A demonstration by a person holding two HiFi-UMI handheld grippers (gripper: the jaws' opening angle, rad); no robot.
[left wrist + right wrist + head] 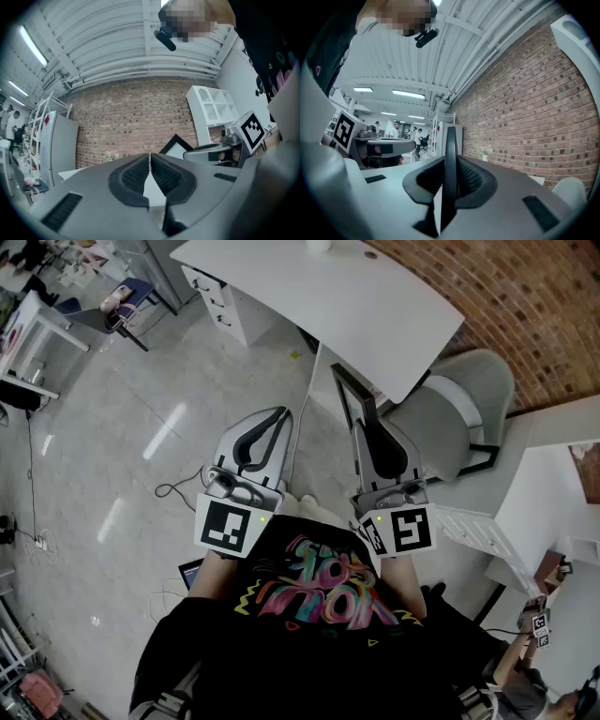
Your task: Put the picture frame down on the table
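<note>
A black picture frame (345,397) with a white inside stands on edge between the jaws of my right gripper (367,425), which is shut on it. In the right gripper view its dark edge (450,159) rises straight up between the pads. From the left gripper view the frame (176,146) shows as a tilted black-rimmed panel beside the right gripper (220,150). My left gripper (280,415) is held alongside, shut, pads touching at the tips (150,156) with nothing between them. Both are held in the air just short of the white table (356,287).
A grey-green chair (459,413) stands under the table's right end, by the brick wall (511,296). A white drawer unit (225,301) is at the table's left. Cables (178,488) lie on the glossy floor. White shelving (469,531) and another person (534,681) are at the right.
</note>
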